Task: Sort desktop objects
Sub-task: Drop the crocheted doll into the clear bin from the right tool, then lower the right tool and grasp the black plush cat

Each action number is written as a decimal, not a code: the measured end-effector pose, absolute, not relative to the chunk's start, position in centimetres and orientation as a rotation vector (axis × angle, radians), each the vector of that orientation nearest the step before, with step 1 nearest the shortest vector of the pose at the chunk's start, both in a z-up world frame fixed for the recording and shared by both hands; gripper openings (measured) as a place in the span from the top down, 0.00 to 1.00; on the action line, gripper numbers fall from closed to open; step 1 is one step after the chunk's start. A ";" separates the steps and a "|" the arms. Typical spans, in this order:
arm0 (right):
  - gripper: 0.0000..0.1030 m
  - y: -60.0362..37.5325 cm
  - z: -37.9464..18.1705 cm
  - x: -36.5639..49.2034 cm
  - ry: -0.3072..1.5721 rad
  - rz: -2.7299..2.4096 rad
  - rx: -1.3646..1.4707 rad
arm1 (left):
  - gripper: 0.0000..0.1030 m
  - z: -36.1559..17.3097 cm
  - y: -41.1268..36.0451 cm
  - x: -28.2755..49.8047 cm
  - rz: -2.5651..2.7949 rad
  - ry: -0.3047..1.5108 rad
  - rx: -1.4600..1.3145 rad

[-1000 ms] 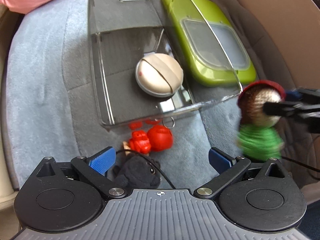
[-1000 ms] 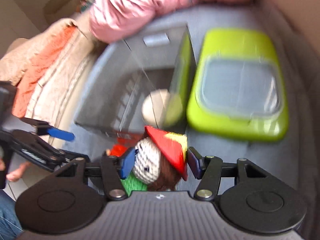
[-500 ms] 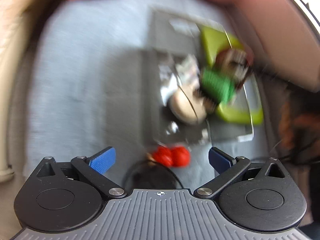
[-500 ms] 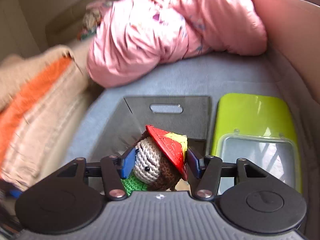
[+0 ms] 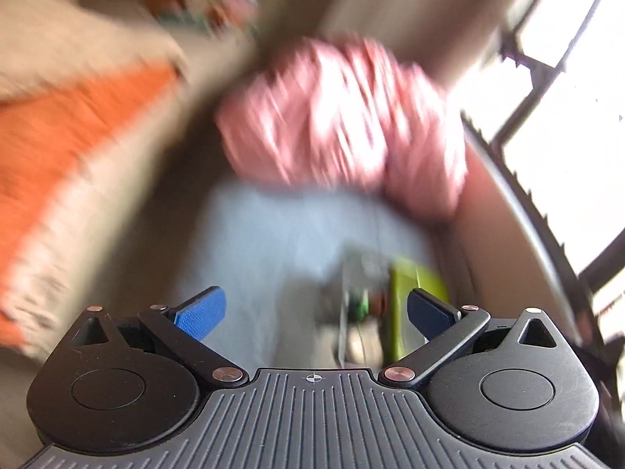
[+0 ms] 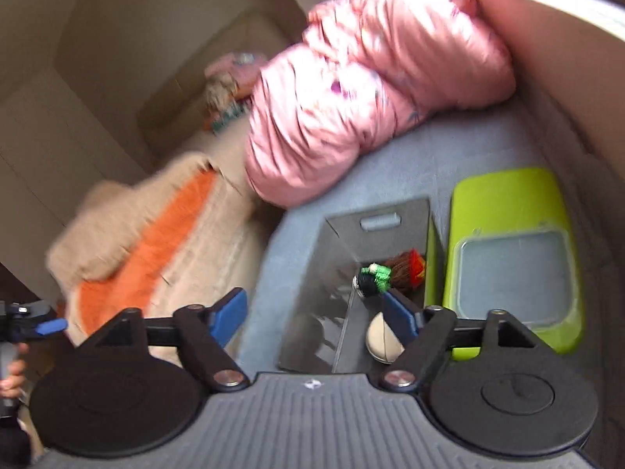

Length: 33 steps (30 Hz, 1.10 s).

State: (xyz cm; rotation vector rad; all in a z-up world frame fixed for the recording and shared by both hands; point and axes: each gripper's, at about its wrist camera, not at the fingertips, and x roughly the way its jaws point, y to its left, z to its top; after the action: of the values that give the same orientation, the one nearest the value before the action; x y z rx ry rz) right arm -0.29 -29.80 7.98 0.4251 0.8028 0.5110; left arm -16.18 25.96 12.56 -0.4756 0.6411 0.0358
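Right wrist: crocheted doll (image 6: 390, 273) and round puck (image 6: 383, 342) inside clear bin (image 6: 375, 215), both tools wide.

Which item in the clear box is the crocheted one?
The crocheted doll, green-bodied with a red hat, lying toward the far end; the beige round case sits nearer.

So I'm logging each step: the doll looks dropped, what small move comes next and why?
Probably lift the right gripper clear. It is open and empty, while the doll already lies in the clear bin near the round pad. The left view is too blurred to pick the next item.
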 end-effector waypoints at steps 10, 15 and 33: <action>0.06 -34.9 11.8 -9.5 0.602 0.178 -0.064 | 0.00 10.5 40.6 -21.5 0.747 0.648 -0.405; 0.16 -30.2 -1.2 -4.2 0.876 0.461 -0.014 | 0.00 -4.0 40.7 -15.5 0.582 1.089 -0.541; 0.17 -8.4 -20.4 4.1 1.356 0.767 0.107 | 0.00 -10.6 11.7 2.7 -0.169 1.444 -0.290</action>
State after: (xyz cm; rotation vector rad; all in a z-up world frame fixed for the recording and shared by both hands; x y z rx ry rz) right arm 4.10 -8.43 -20.35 0.1068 1.3561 0.7668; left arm 2.73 11.71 -10.55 -0.2902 1.4437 -0.1693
